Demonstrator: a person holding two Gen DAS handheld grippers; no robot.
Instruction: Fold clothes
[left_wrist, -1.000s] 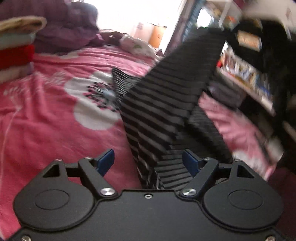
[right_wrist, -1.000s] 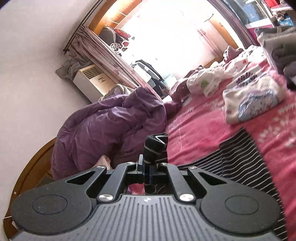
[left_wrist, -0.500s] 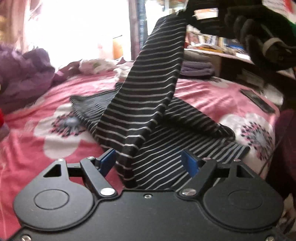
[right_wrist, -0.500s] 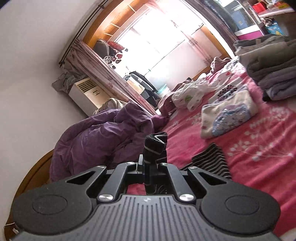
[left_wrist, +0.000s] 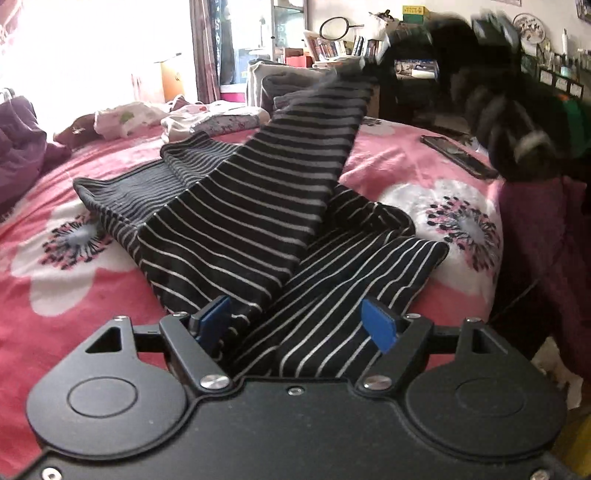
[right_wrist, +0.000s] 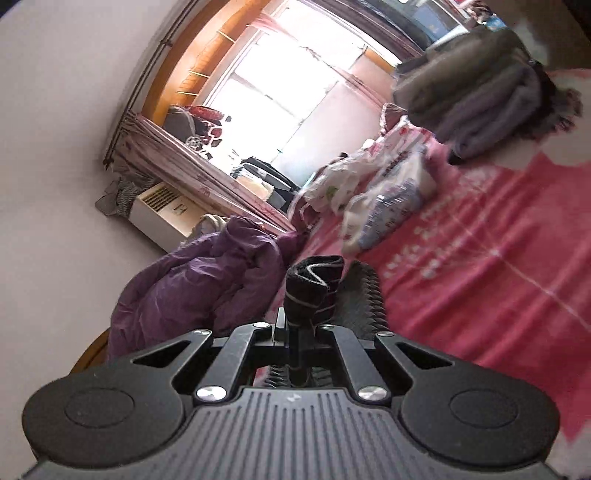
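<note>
The striped garment (left_wrist: 236, 229) lies crumpled across the middle of the bed (left_wrist: 55, 266), one end lifted toward its far right side. The left gripper (left_wrist: 297, 319) stands wide, near hem between its pads, unpinched. The right gripper (right_wrist: 301, 326) is clamped tight on the raised end. To fold cleanly, I judge the raised end should come across taut, square with the near edge.

A bunched end of the striped garment (right_wrist: 314, 286) is clamped between the closed jaws of the right gripper (right_wrist: 295, 325). A purple quilt (right_wrist: 207, 284) is seen behind, on the pink bedspread (right_wrist: 480, 277).
</note>
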